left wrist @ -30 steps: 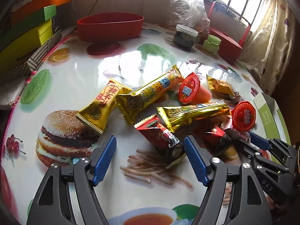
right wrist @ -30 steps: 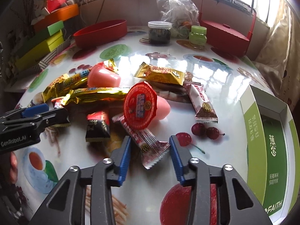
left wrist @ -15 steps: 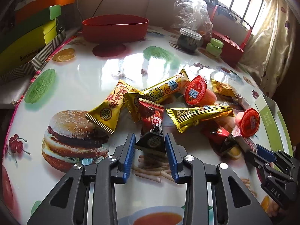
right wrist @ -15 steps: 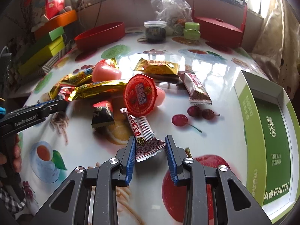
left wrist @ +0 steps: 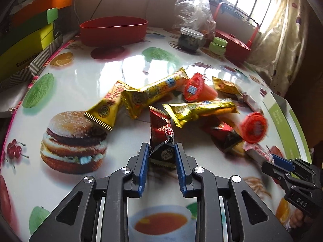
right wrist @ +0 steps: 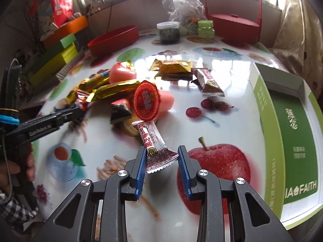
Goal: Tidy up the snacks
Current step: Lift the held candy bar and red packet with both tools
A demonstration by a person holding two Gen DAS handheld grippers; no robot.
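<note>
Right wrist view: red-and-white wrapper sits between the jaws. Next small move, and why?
Probably lift it and carry it right, toward the open green box. The right hand-held gripper has its blue pads pressed on the tail of the red-and-white snack packet, whose far end lies against the jelly cup. A short lift first should clear the pile without dragging that cup.

The tablecloth (left wrist: 84,80) is white with food pictures, the bowl (left wrist: 113,31) is red, the candy bars (left wrist: 155,92) are shiny gold, the jelly cup (right wrist: 153,102) is pink with a red lid, and the box (right wrist: 290,133) is green.
</note>
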